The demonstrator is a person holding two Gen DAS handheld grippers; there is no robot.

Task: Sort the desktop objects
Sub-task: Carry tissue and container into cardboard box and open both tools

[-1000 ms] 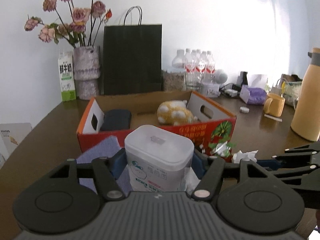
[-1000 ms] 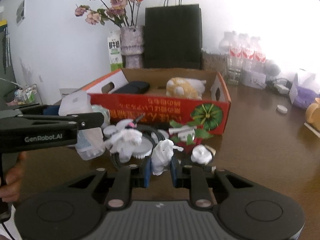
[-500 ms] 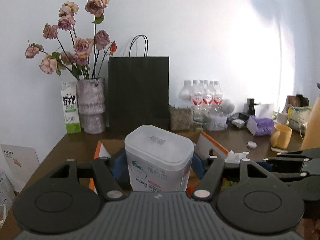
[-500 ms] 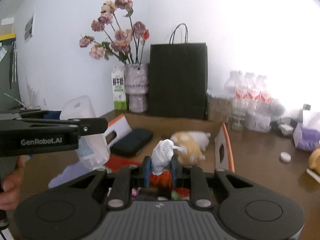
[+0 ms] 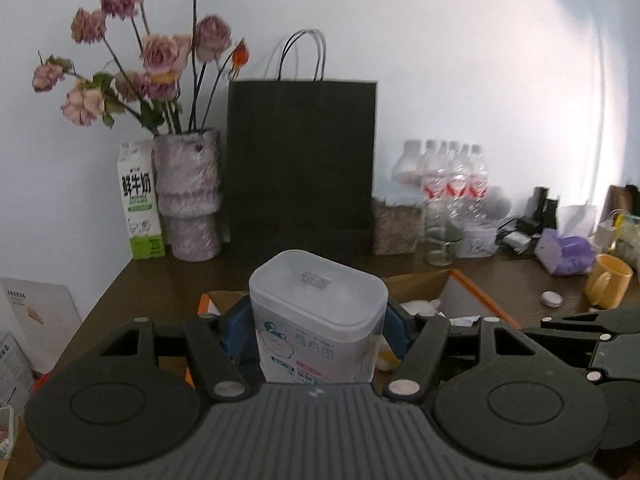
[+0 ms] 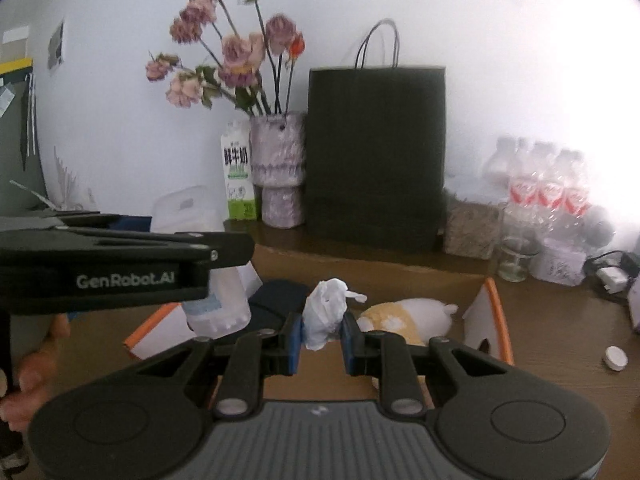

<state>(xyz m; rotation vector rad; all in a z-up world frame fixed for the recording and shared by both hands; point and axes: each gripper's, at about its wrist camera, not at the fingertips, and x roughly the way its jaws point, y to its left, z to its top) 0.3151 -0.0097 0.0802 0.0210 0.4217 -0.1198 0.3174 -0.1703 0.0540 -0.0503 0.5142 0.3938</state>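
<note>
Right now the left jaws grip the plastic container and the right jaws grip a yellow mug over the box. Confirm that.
Not quite. The right gripper holds a crumpled white tissue, not a mug; the right wrist view shows it over the cardboard box. The left gripper does grip the plastic container.

Both tools look alike: the left gripper (image 5: 318,334) has matte black linkage arms with silver rivets, round discs either side and a ribbed grey housing; blue pads line its fingers; the right gripper (image 6: 319,338) matches; white "GenRobot.AI" lettering marks the left one's side.
</note>
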